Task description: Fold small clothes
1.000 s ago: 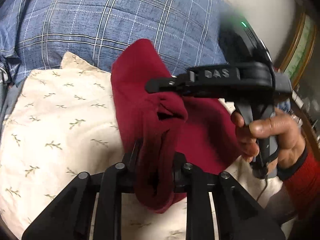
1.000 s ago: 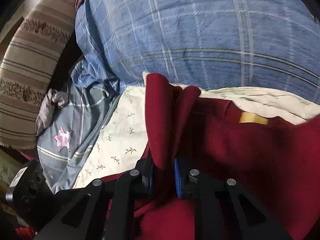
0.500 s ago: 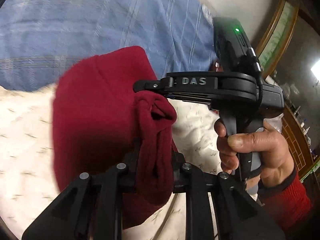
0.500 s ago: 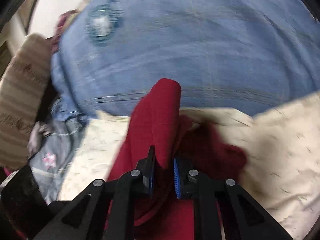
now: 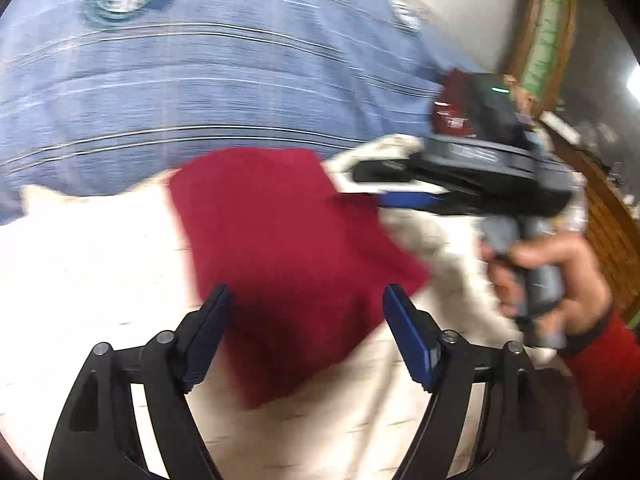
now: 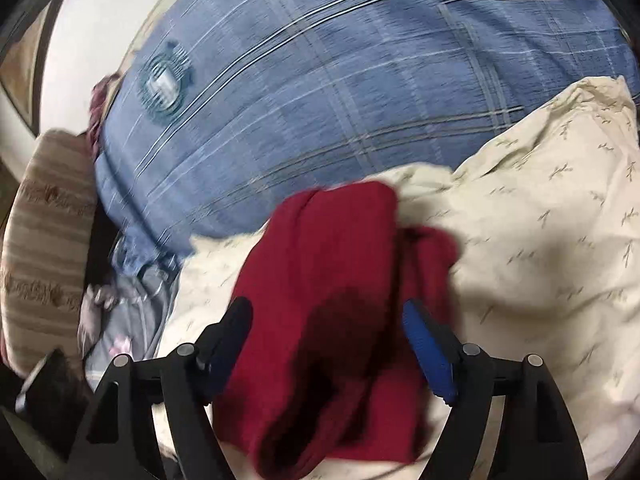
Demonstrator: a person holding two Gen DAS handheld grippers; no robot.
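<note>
A dark red garment (image 5: 288, 248) lies folded on a cream leaf-print cloth (image 5: 92, 280). My left gripper (image 5: 306, 300) is open, its jaws wide apart just above the garment's near part, holding nothing. In the right wrist view the same red garment (image 6: 332, 300) lies bunched between the spread jaws of my right gripper (image 6: 326, 316), which is open and empty. The right gripper also shows in the left wrist view (image 5: 360, 184), at the garment's right edge. Both views are motion-blurred.
A big blue plaid pillow (image 5: 200, 80) with a round emblem (image 6: 164, 80) lies behind the cloth. A striped brown cushion (image 6: 44, 240) and a grey patterned garment (image 6: 124, 320) are at the left. A wooden frame (image 5: 548, 28) stands at the right.
Both grippers have opened and let go of the red garment, which has dropped flat onto the cream cloth. Both have pulled back a little from it.
</note>
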